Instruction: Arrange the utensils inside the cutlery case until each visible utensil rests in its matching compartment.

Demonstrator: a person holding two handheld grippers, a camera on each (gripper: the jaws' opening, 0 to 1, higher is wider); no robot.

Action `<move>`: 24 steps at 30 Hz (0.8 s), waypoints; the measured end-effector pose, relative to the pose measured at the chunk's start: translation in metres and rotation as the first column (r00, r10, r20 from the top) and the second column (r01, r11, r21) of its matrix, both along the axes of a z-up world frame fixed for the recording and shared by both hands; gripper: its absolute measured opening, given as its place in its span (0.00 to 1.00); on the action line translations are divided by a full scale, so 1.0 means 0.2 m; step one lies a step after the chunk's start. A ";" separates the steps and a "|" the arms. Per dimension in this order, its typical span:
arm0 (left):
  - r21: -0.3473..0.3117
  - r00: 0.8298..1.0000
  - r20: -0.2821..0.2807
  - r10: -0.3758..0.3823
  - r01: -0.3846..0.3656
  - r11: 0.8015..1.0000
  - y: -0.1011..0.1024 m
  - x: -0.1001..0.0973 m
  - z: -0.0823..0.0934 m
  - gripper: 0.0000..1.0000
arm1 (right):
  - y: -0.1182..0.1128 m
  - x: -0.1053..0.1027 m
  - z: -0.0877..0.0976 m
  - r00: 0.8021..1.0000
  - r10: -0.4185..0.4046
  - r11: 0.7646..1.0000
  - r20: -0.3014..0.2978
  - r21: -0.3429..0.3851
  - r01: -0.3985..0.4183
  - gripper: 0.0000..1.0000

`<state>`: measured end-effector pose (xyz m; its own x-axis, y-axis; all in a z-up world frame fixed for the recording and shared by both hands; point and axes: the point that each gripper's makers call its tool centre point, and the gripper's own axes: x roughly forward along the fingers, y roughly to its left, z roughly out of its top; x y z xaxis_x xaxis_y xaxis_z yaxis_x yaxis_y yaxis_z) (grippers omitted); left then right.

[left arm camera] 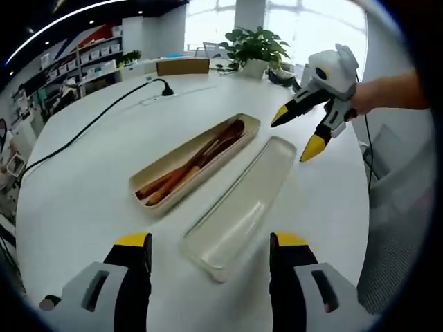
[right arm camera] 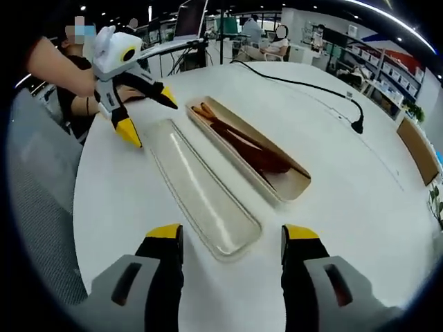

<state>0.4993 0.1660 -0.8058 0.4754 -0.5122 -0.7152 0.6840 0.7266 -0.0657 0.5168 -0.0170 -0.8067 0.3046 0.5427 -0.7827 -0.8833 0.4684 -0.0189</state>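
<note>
Hovering mid-table, our left gripper and right gripper both gape | wooden utensils in cutlery case, lid alongside | potted plant at far edge in left gripper view.

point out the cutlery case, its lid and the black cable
cutlery case point(left arm camera: 154, 173), left gripper view, bare near wall
lid point(left arm camera: 242, 207), left gripper view, middle of its inside
black cable point(right arm camera: 297, 84), right gripper view, mid-run on the table
</note>
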 end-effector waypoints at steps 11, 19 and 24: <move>0.064 0.999 0.008 -0.032 0.032 0.997 -0.05 -0.03 -0.04 0.56 | 0.03 0.03 -0.05 0.999 0.040 0.998 -0.018 0.043 -0.039 0.53; 0.083 0.996 0.032 -0.081 0.078 0.993 -0.05 -0.02 -0.04 0.48 | 0.03 0.00 -0.04 0.998 0.057 0.996 0.021 0.062 -0.059 0.44; 0.090 0.994 0.028 -0.101 0.099 0.991 -0.05 -0.03 -0.04 0.50 | 0.02 -0.05 -0.03 0.999 0.014 0.998 -0.034 0.054 -0.012 0.42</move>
<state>0.4926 0.1555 -0.8139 0.4484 -0.4936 -0.7451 0.7541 0.6564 0.0190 0.5068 -0.0121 -0.8124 0.2705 0.5878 -0.7625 -0.8892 0.4562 0.0362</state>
